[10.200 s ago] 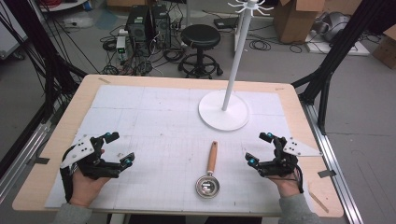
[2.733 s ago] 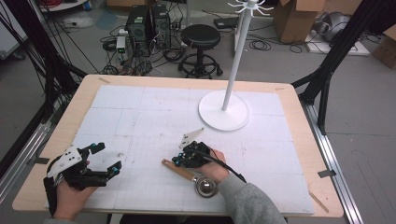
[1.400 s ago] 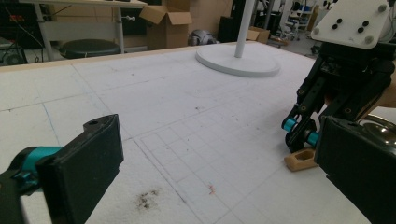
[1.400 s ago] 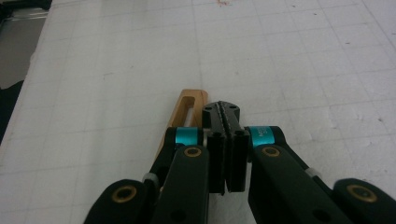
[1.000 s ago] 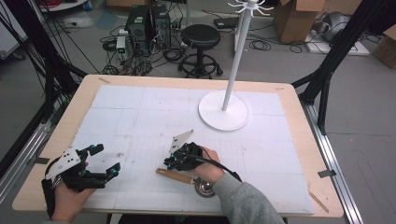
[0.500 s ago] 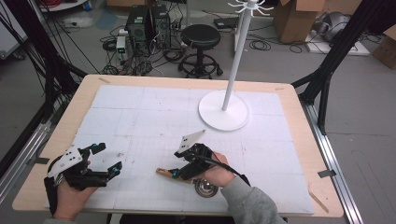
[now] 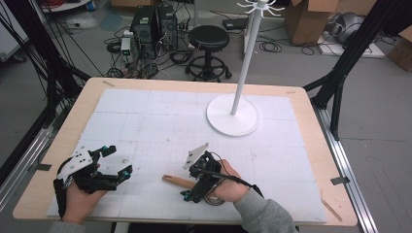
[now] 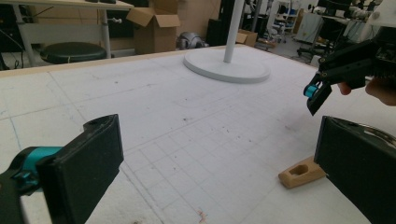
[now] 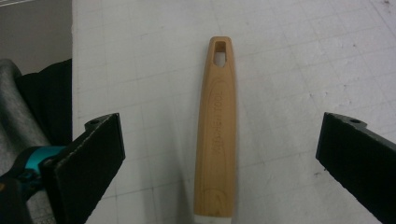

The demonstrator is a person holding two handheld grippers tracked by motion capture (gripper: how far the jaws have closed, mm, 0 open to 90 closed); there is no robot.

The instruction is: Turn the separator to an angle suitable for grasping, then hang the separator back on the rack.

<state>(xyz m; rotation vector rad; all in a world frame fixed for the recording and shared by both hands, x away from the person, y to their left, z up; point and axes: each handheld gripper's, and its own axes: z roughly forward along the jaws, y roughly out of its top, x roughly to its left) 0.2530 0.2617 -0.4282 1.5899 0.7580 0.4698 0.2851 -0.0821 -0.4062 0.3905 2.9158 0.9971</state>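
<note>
A utensil with a wooden handle [image 7: 176, 181] lies near the table's front edge, handle end pointing left; its metal head [image 7: 214, 199] is mostly hidden under the person's right hand. My right gripper [image 7: 187, 182] hovers over the handle, open. In the right gripper view the handle [image 9: 215, 130] runs up the middle between the two wide-apart jaws and touches neither of them. My left gripper [image 7: 121, 161] rests at the front left, open and holding nothing. The left gripper view shows the handle's slotted end [image 8: 301, 171] and the right gripper [image 8: 327, 88] beyond it.
A white hook stand [image 7: 232, 114] rises from a round base at the back right of the white gridded mat [image 7: 145, 121]. The same base [image 8: 227, 69] shows far off in the left gripper view. Beyond the table stand a stool [image 7: 209, 39], boxes and cables.
The right hand came from the table's right edge to the utensil, which swung from pointing away to lying sideways. In the last second the right gripper shifted slightly over the handle. The left hand barely moved.
</note>
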